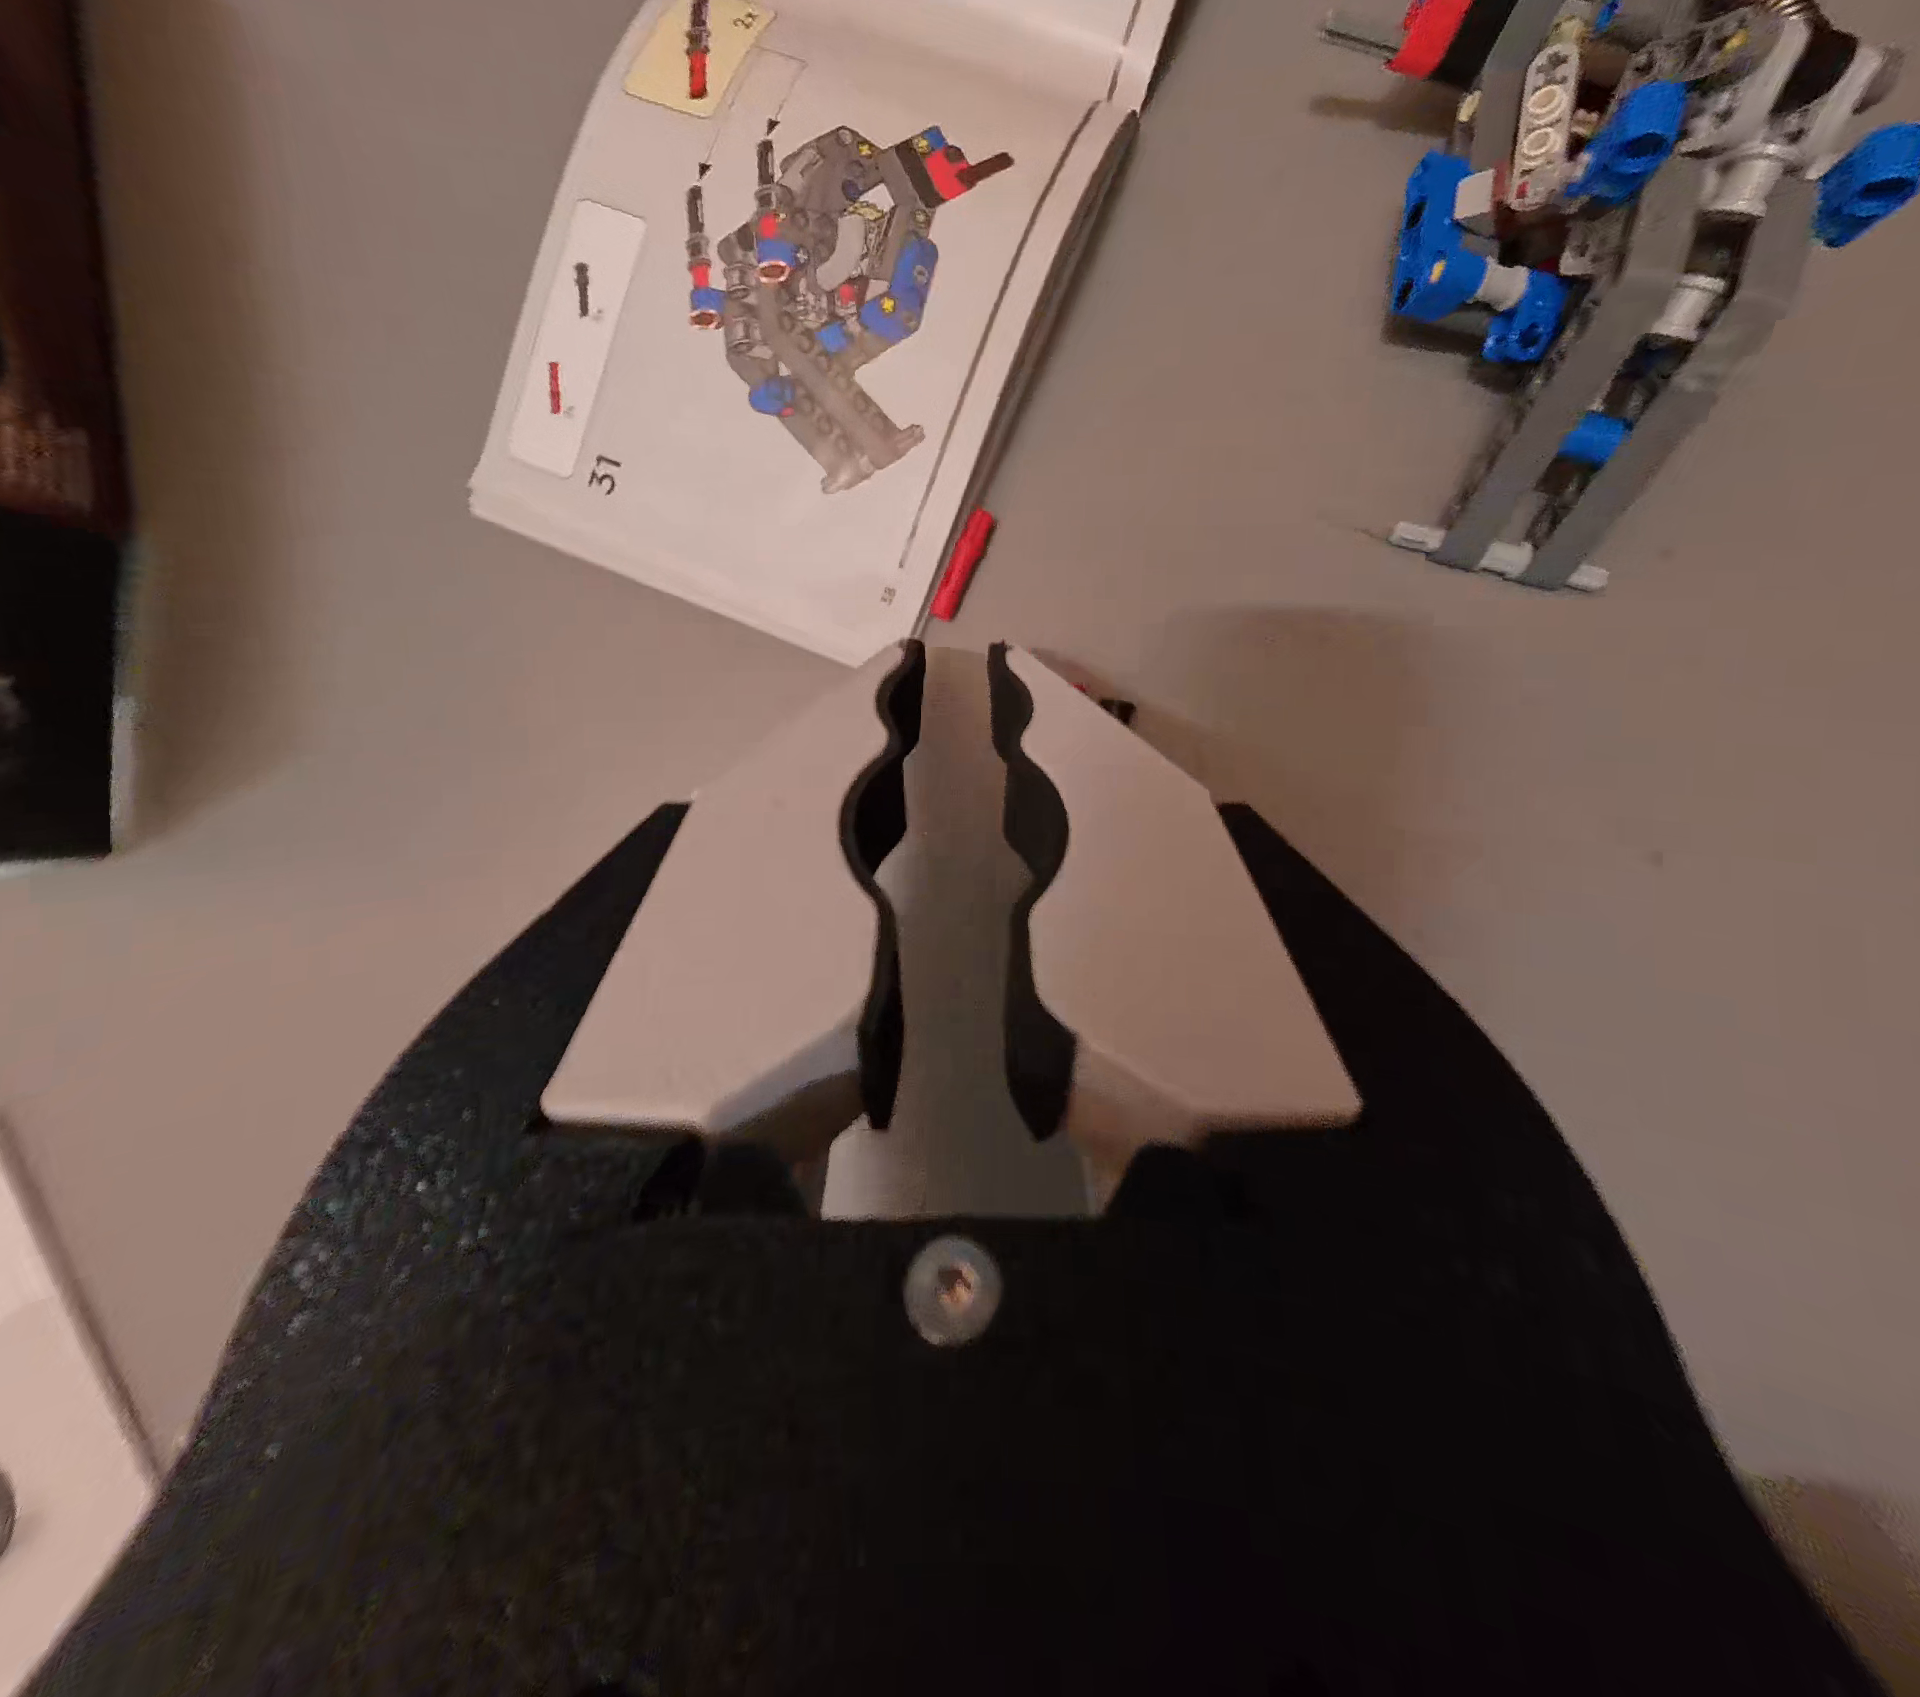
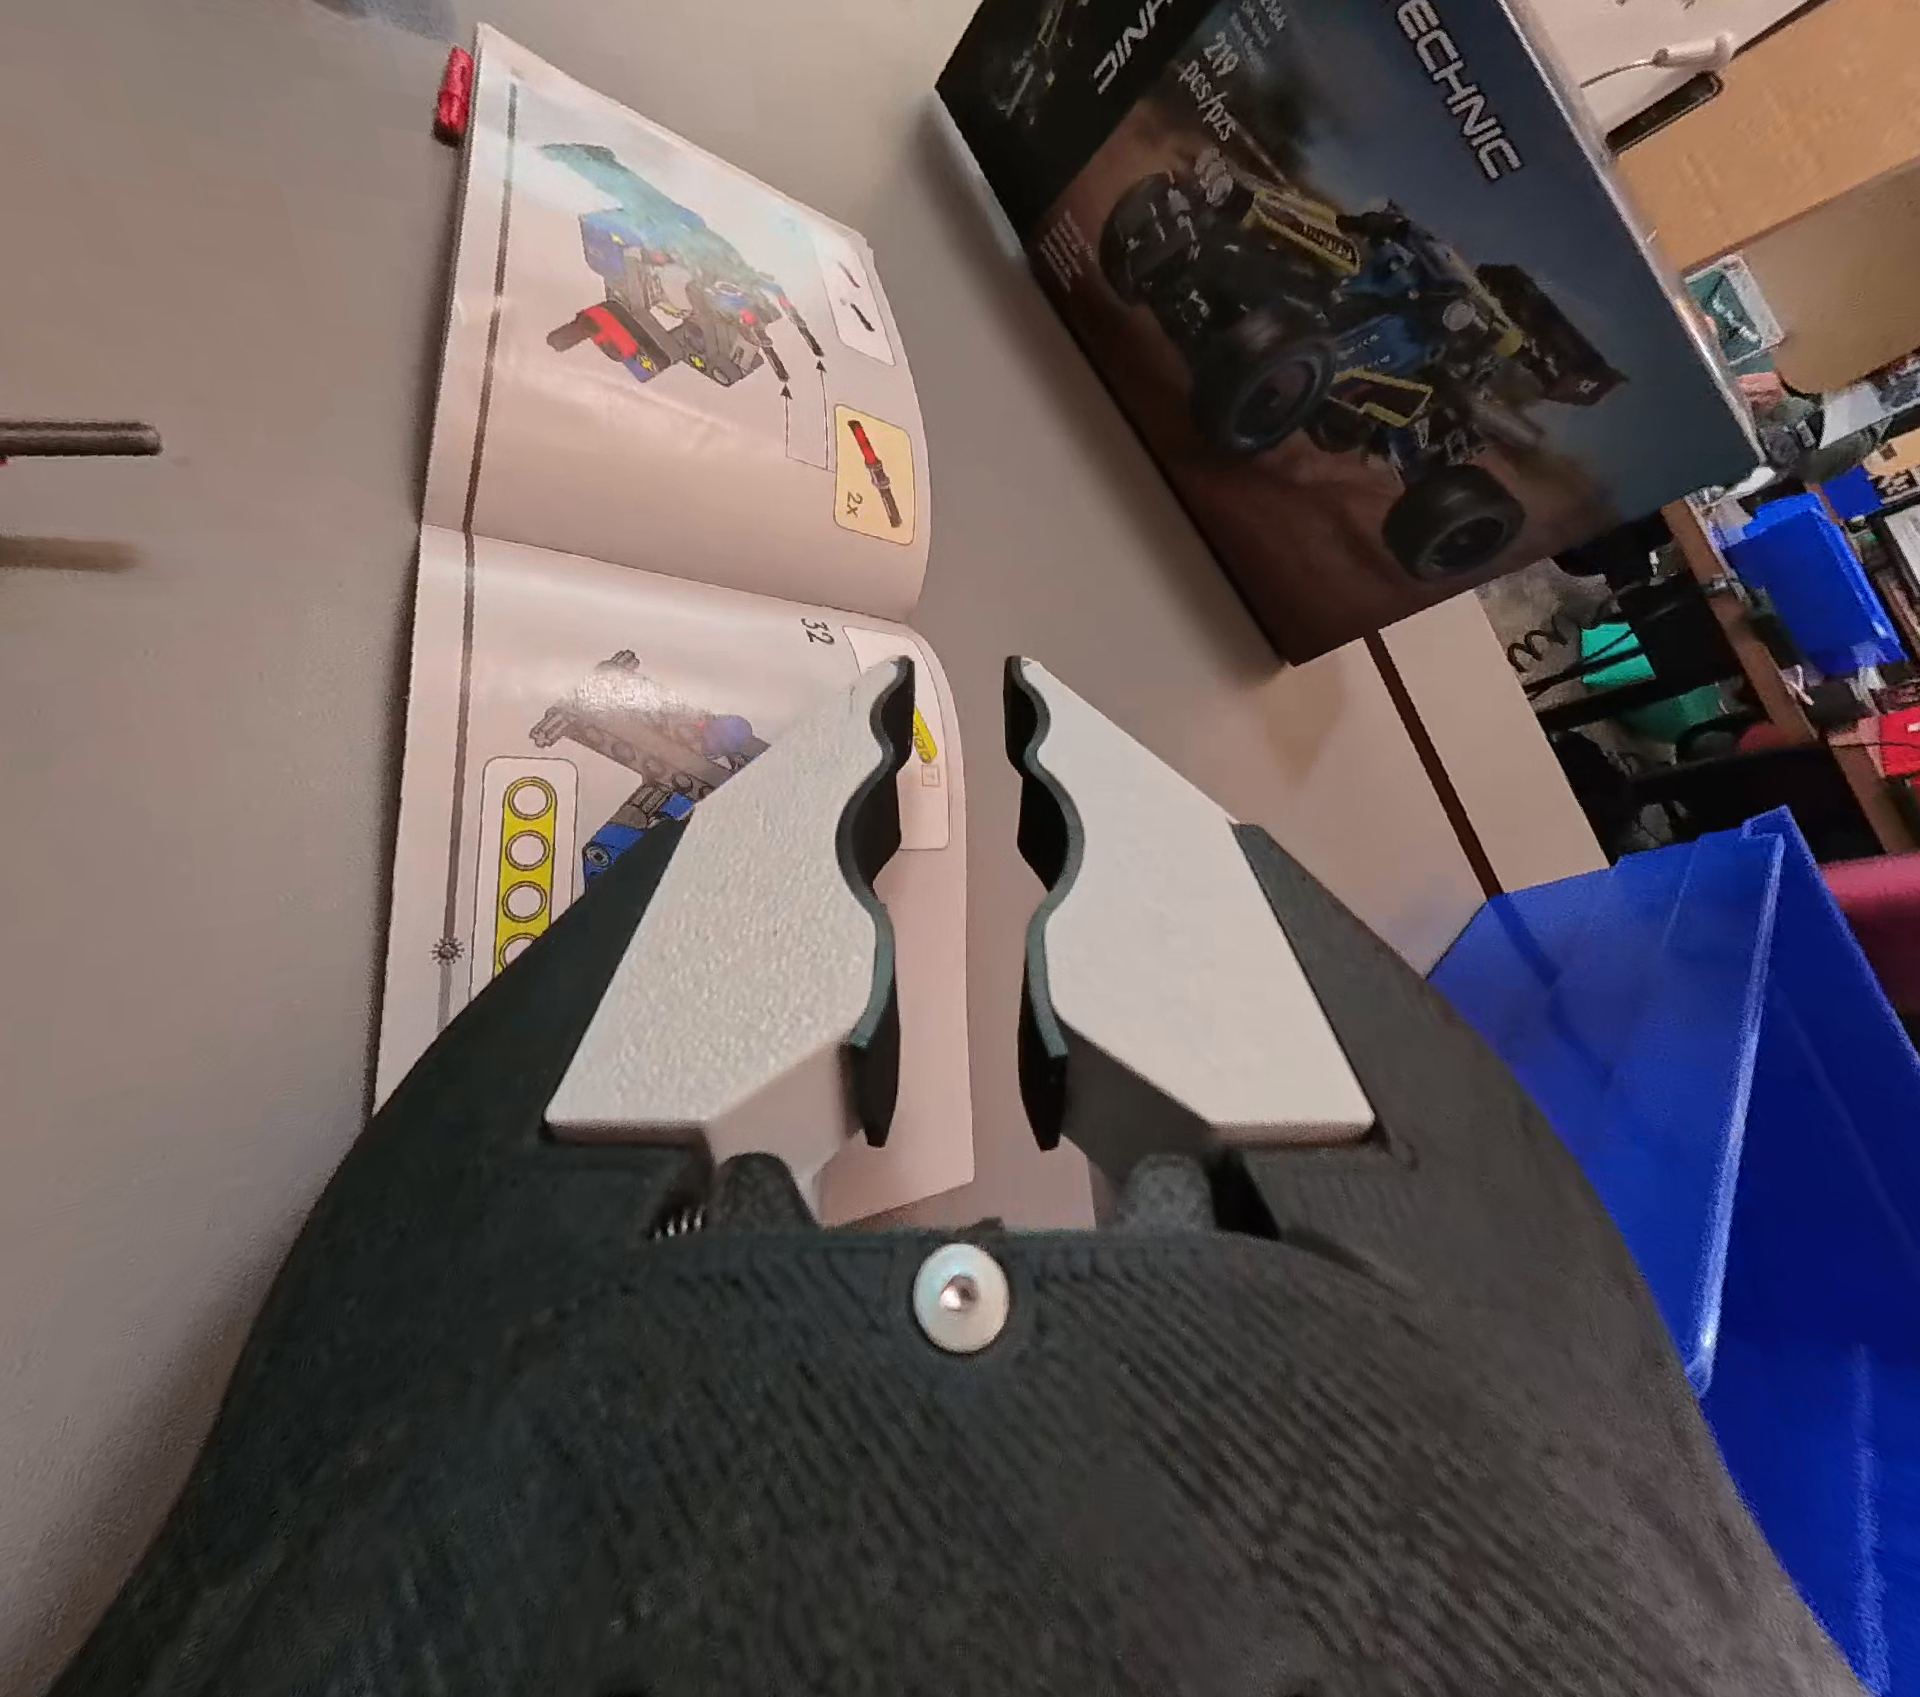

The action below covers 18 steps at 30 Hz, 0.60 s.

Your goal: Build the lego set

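In the left wrist view my left gripper (image 1: 956,660) hovers over the grey table (image 1: 312,608) with its jaws a little apart and only bare table showing between the pads. A small red pin (image 1: 961,561) lies just beyond its tips, against the edge of an open instruction booklet (image 1: 790,317). A small red and black piece (image 1: 1114,705) peeks out beside the right finger. A grey, blue and red brick model (image 1: 1621,213) lies at the right. In the right wrist view my right gripper (image 2: 961,676) is open and empty above the near corner of the booklet (image 2: 644,442).
A toy box (image 2: 1351,245) picturing an off-road car stands beyond the right gripper. A blue bin (image 2: 1714,1128) is at the right. The red pin (image 2: 454,94) lies by the booklet's far edge. A dark axle (image 2: 83,439) juts in from the left. Dark objects (image 1: 52,400) line the left edge. There is about 20 cm between the tips of the two grippers.
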Each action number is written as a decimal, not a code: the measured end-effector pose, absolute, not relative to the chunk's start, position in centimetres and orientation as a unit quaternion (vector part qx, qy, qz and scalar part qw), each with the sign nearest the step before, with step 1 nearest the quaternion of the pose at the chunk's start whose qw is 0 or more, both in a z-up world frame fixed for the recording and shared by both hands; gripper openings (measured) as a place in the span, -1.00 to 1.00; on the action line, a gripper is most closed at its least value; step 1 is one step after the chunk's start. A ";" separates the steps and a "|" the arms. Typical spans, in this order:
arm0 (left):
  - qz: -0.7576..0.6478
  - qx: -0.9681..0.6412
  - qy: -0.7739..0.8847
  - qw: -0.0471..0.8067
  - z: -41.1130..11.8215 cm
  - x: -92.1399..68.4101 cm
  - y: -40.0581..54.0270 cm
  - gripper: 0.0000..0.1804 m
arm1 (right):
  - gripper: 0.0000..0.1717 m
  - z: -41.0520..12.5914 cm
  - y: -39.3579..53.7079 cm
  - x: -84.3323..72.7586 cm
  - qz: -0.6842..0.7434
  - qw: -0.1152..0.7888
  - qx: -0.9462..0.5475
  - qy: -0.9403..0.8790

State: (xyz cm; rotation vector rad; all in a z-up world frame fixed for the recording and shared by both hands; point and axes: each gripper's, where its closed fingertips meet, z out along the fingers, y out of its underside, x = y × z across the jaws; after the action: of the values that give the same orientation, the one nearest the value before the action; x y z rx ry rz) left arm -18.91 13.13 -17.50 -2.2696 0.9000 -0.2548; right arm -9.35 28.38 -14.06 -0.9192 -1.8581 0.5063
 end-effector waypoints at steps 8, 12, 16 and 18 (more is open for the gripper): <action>-0.120 -0.863 0.366 0.327 -18.6 -17.9 14.0 -0.91 | -0.83 -14.2 28.8 -9.1 0.205 0.485 -0.383 -0.759; -0.126 -0.862 0.359 0.335 -18.7 -17.7 14.0 -0.98 | -0.83 -14.6 28.7 -9.2 0.199 0.480 -0.379 -0.766; -0.109 -0.866 0.353 0.338 -18.6 -18.4 13.7 -0.99 | -0.84 -14.7 28.5 -9.4 0.200 0.479 -0.376 -0.768; -0.103 -0.866 0.341 0.351 -17.9 -19.0 13.3 -0.99 | -0.84 -14.7 28.5 -9.4 0.199 0.480 -0.374 -0.768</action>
State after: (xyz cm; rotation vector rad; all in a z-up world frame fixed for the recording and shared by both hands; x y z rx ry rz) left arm -19.05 13.33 -17.88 -2.2430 0.8821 -0.2667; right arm -9.37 28.45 -14.74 -0.9127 -1.8737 0.4843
